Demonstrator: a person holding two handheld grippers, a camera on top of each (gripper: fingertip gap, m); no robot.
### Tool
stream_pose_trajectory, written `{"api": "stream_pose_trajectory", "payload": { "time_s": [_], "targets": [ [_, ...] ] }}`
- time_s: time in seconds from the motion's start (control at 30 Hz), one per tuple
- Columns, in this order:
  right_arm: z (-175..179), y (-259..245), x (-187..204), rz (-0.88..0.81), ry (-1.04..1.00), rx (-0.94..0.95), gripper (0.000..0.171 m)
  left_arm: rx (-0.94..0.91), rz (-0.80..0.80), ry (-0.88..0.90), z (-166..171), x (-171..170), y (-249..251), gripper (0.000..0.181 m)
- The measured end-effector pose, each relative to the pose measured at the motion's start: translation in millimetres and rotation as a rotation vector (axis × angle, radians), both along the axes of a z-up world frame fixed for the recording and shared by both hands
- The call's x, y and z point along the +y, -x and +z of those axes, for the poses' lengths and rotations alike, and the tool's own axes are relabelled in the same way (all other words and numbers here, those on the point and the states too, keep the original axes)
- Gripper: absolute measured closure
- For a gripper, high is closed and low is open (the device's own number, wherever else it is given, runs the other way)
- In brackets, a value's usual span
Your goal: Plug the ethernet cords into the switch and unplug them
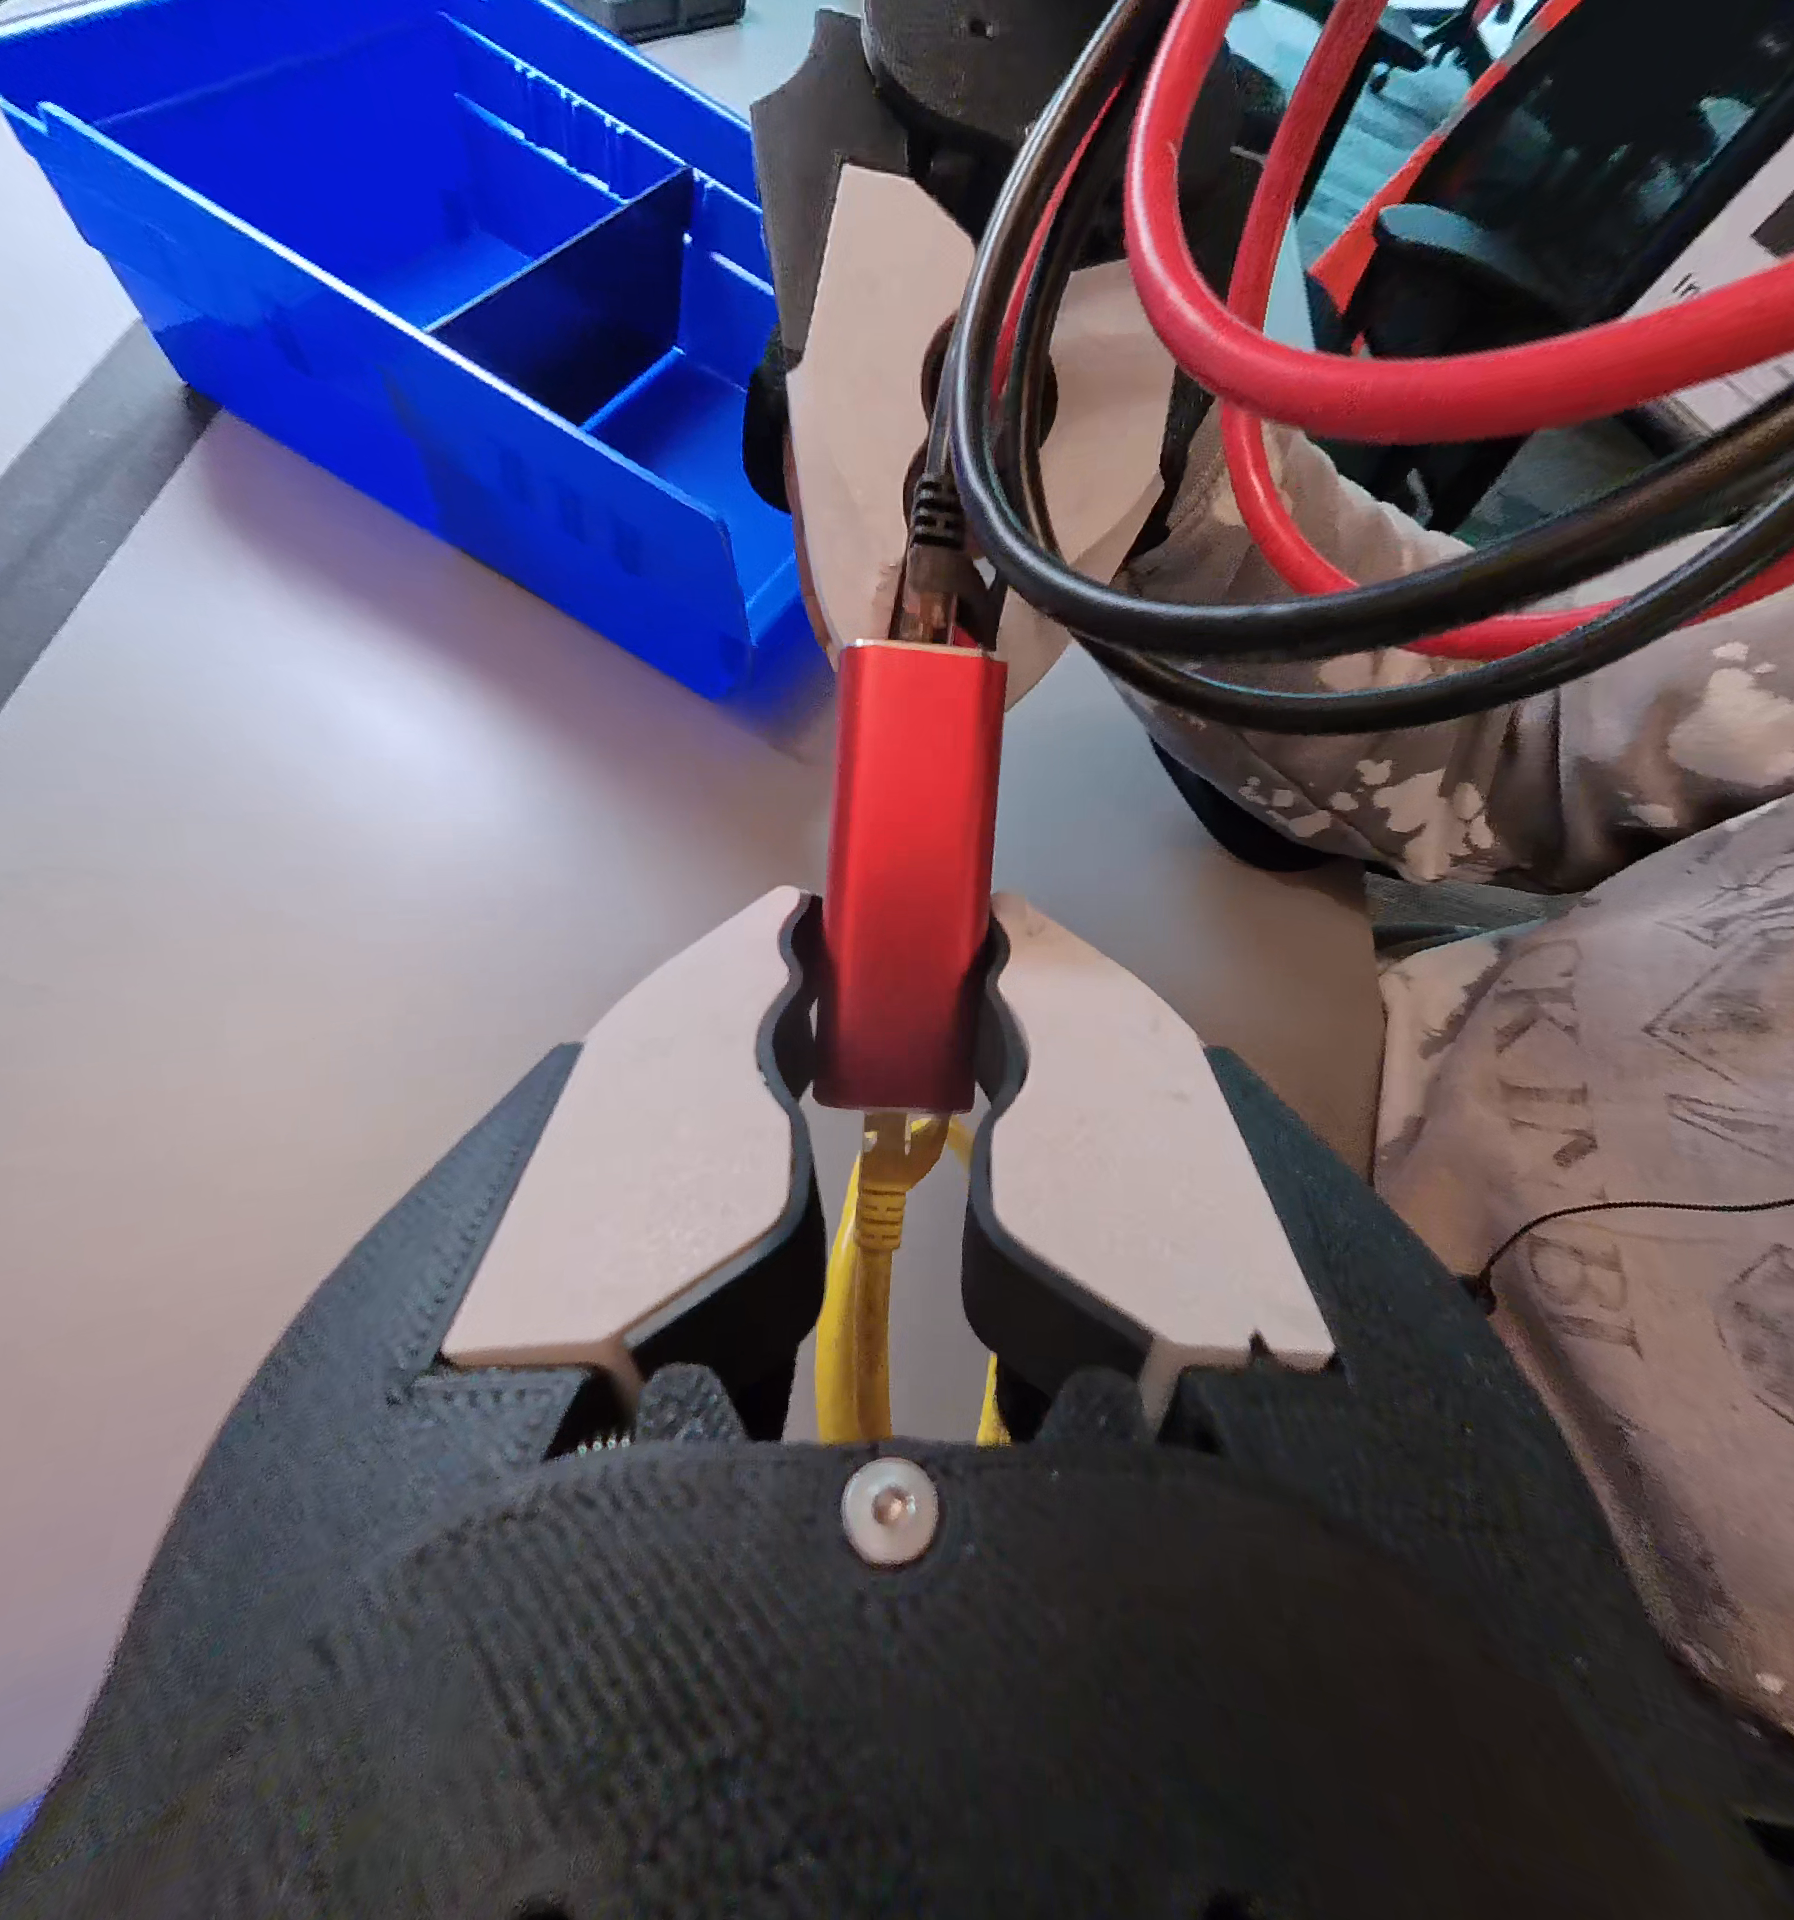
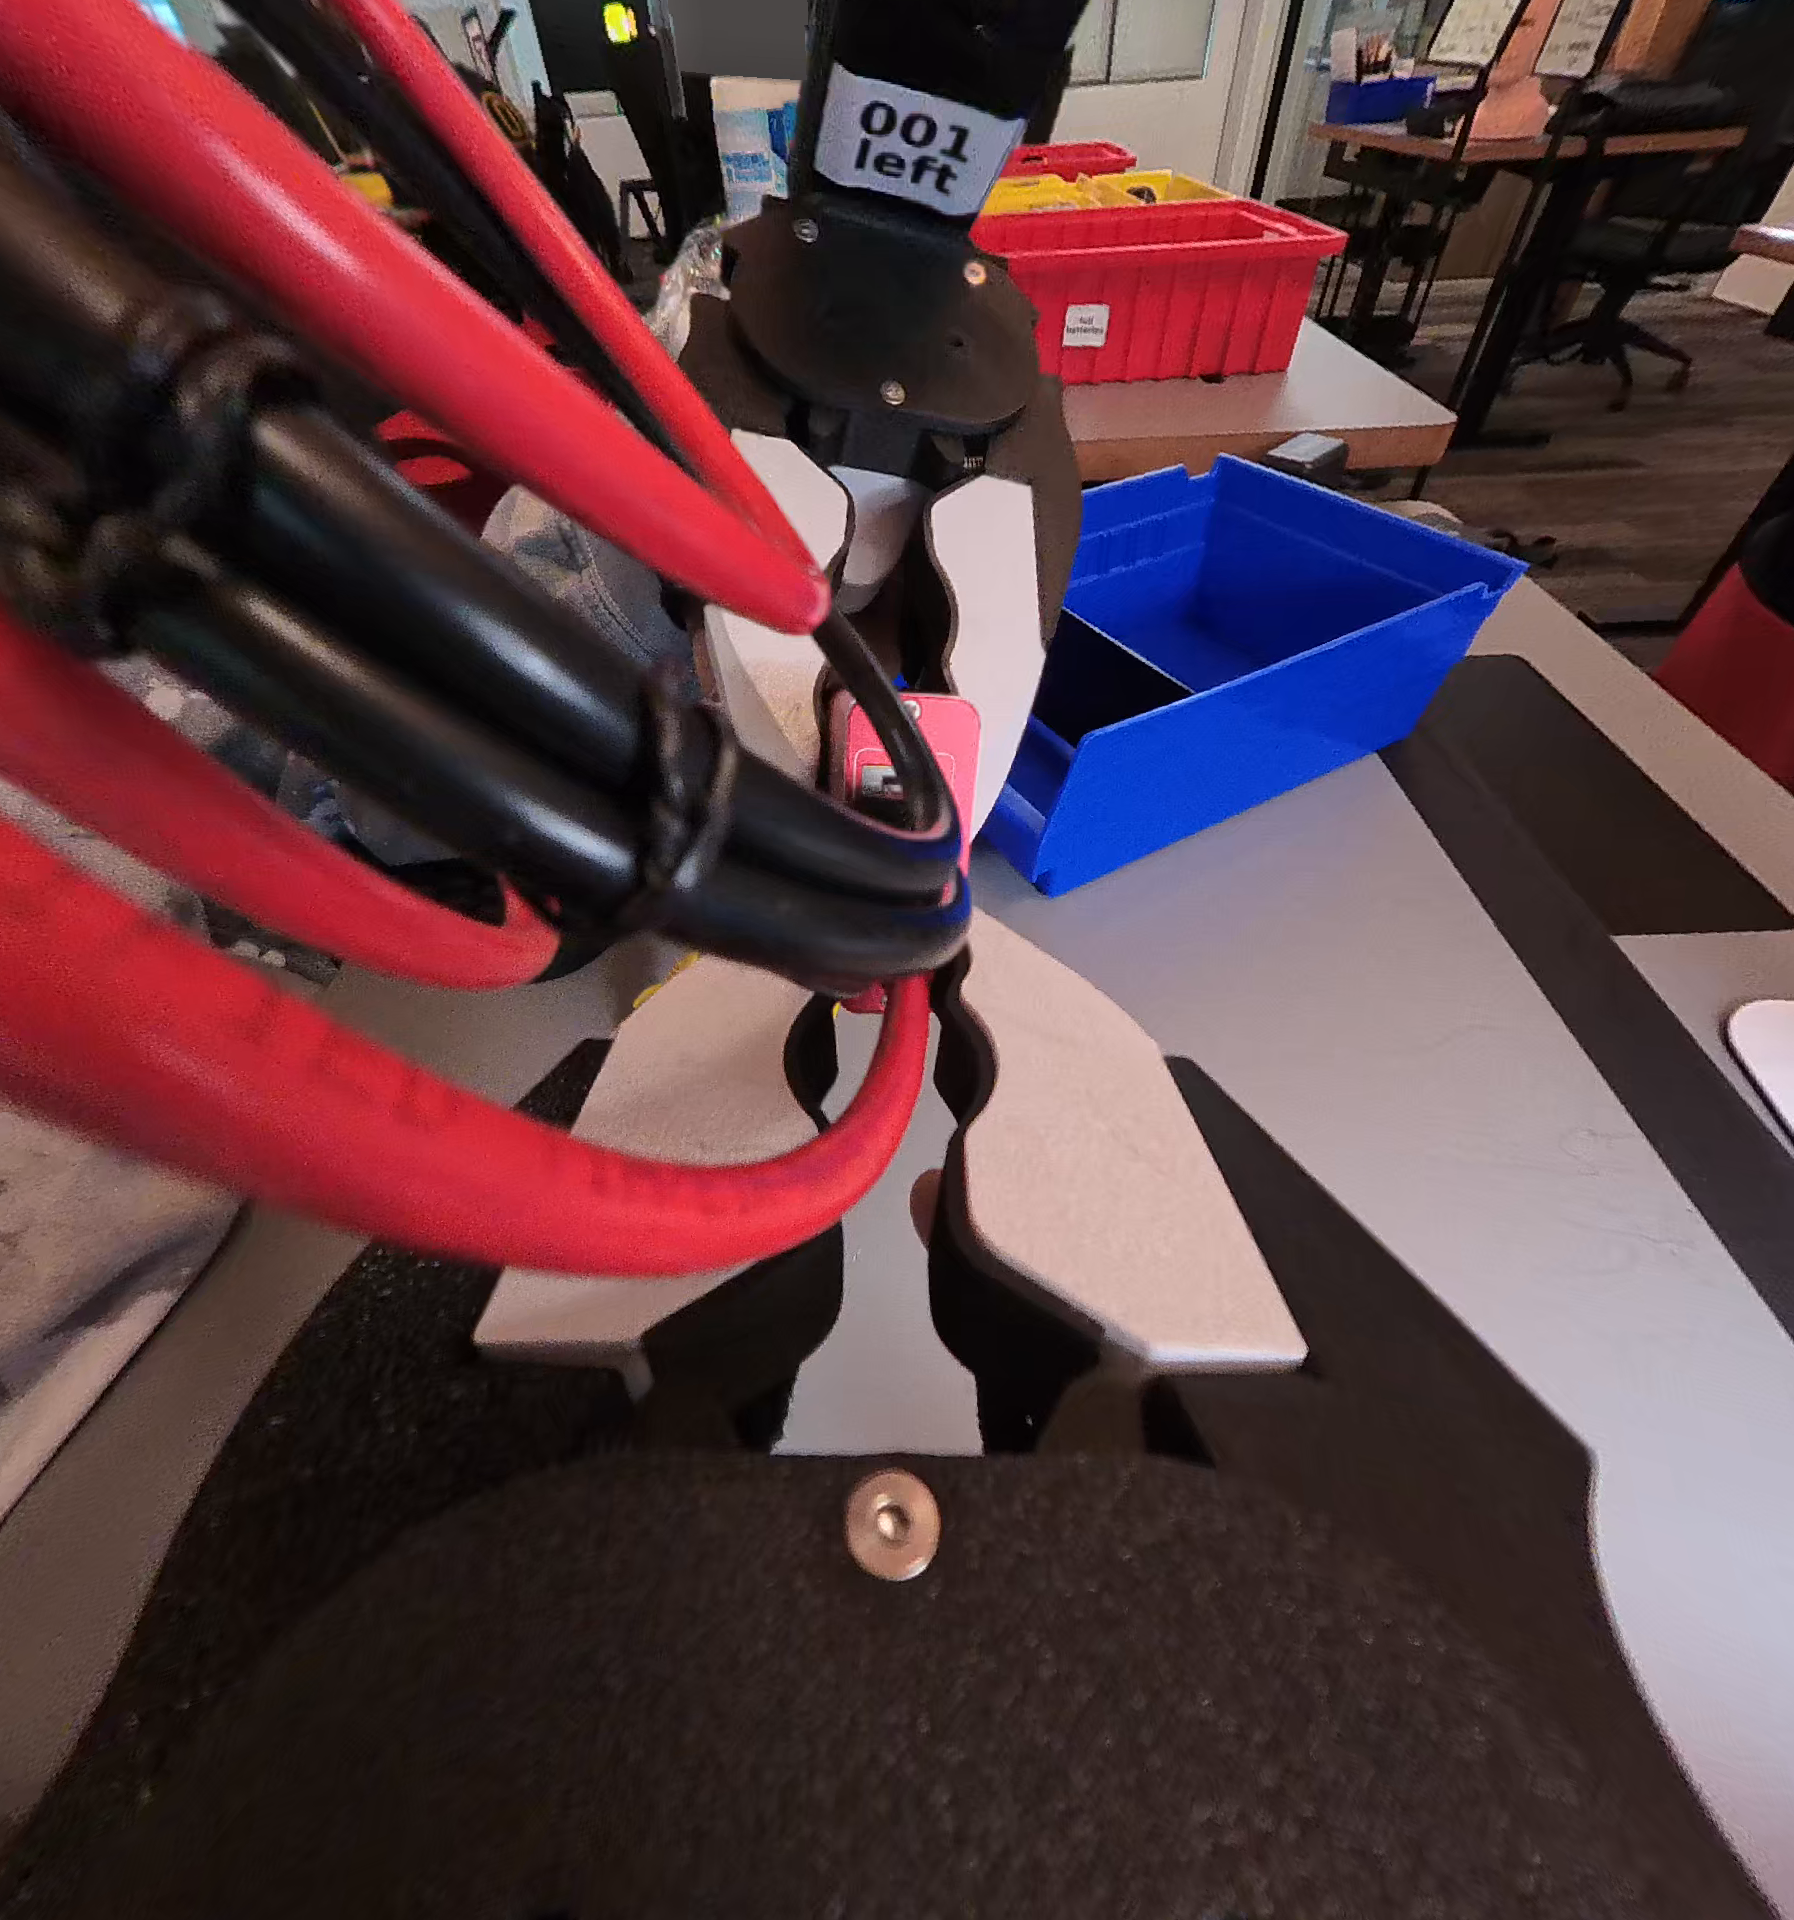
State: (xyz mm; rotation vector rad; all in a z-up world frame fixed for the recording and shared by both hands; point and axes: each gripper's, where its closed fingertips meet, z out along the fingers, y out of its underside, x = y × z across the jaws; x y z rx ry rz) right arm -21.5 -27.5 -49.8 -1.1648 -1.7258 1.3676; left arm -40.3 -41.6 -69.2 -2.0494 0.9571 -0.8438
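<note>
the switch [image 1: 908, 883], a small red block, sits clamped in my left gripper [image 1: 903, 997] above the table [image 1: 353, 831], in front of the blue bin [image 1: 457, 312]. a yellow cord [image 1: 877, 1226] is plugged into its near end. at the far end my right gripper [image 1: 950, 613] is clenched on a black cord [image 1: 929, 520], plug at the port; i can't tell if it's seated. i'd judge the plugging nearly done, all unplugging left. count: one switch, two grippers, one yellow cord, one bin; black cord [image 2: 820, 883] and red cord [image 2: 457, 1164] loops dangle bundled, how many of each i can't tell.
</note>
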Motion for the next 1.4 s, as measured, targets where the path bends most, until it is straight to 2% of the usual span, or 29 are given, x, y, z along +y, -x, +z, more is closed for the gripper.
{"api": "stream_pose_trajectory", "payload": {
  "time_s": [0.23, 0.83, 1.03, 1.07, 1.17, 1.4],
  "targets": [
    [-0.9, 1.1, 6.1, -0.014, 0.01, 0.018, 0.157, 0.004, 0.028, -0.01, -0.6, 4.8, 1.2, 0.153],
    [-13.5, -5.0, -7.2, 0.089, 0.131, -0.036, 0.157, -0.02, -0.065, 0.126, -14.8, -9.7, -1.0, 0.154],
    [-15.8, 6.4, 5.5, -0.014, 0.044, -0.056, 0.157, 0.02, 0.001, 0.094, -16.4, -1.4, 7.9, 0.154],
    [-15.9, 10.1, 8.2, -0.038, 0.041, -0.05, 0.161, 0.033, 0.02, 0.084, -16.6, 0.6, 10.8, 0.154],
    [-16.4, 18.2, 15.7, -0.098, 0.029, -0.031, 0.156, 0.075, 0.062, 0.059, -18.8, 4.6, 17.2, 0.154],
    [-10.8, 13.4, 23.0, -0.104, 0.055, 0.022, 0.158, 0.032, 0.079, 0.039, -13.8, 12.4, 19.2, 0.153]
  ]
}}
